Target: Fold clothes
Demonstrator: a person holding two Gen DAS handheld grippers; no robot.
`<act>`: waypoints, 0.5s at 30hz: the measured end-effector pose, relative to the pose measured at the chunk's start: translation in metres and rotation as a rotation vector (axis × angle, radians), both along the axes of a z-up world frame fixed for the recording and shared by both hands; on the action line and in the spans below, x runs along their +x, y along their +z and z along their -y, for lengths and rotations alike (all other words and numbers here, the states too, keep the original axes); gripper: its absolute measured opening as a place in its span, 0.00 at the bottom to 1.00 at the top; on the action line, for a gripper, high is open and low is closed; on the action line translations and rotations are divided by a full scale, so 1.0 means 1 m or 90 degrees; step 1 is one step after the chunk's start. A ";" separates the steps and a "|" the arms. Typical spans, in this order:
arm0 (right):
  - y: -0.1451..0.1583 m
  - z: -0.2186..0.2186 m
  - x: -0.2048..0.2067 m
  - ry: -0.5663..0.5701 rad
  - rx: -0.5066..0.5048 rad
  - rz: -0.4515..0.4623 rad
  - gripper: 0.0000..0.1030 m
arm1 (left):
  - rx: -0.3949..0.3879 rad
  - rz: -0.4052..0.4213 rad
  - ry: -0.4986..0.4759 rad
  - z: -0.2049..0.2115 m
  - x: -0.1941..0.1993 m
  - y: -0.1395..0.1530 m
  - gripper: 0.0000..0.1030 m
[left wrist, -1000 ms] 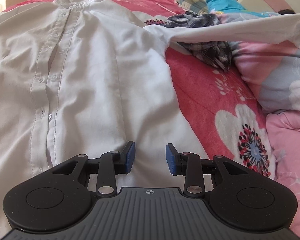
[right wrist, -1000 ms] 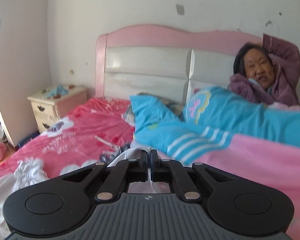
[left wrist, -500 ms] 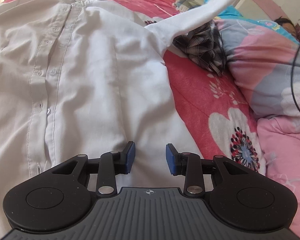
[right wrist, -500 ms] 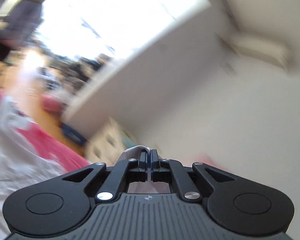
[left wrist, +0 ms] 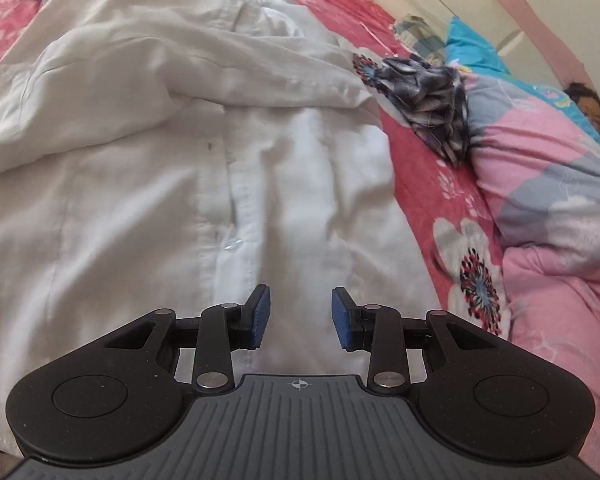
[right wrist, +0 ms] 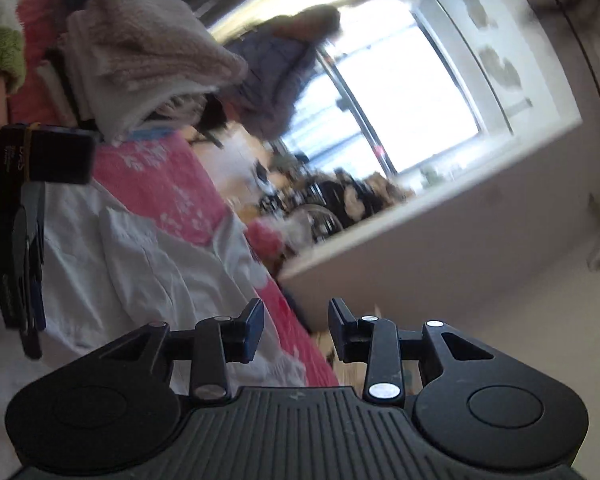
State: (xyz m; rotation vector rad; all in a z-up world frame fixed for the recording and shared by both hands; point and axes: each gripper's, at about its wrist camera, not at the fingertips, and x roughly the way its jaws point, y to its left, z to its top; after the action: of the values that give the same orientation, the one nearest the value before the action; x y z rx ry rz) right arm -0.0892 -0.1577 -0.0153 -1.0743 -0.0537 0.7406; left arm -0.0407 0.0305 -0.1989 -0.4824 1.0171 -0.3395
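Here the left gripper [left wrist: 299, 317] hangs with its jaws partly apart and nothing between the blue pads; directly beyond them, filling the centre and left of the left wrist view, lies the white shirt [left wrist: 152, 184], button placket running up from just above the pads. A sleeve [left wrist: 204, 68] is laid across the shirt's chest in the upper left of that frame, so one sleeve fold looks done. The right gripper [right wrist: 296, 330] has just been opening, and its jaws stand partly apart and empty; in its tilted view the shirt spreads over the lower left, beside and below the pads, on the red floral bedspread [right wrist: 168, 184]. Left to do, by my reading: the other sleeve, then folding the body. A crumpled plaid garment [left wrist: 428, 92] waits at the upper right of the left wrist view.
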 end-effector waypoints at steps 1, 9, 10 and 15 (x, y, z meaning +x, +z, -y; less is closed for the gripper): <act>0.014 0.015 0.002 -0.058 0.024 -0.020 0.36 | -0.004 0.001 0.008 -0.004 0.000 0.000 0.32; 0.032 0.116 0.034 -0.307 0.246 -0.624 0.51 | -0.001 0.030 0.081 -0.031 -0.001 0.015 0.33; 0.011 0.109 0.031 -0.320 0.212 -0.630 0.51 | 0.003 0.032 0.088 -0.035 -0.002 0.018 0.33; -0.079 0.080 0.053 -0.384 0.286 -0.764 0.49 | 0.049 0.040 0.108 -0.053 -0.002 0.033 0.34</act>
State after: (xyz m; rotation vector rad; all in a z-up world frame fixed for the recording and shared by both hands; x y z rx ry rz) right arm -0.0359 -0.2381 -0.0946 -0.0695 1.0368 0.6649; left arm -0.0432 0.0837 -0.1658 -0.4820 0.9175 -0.1628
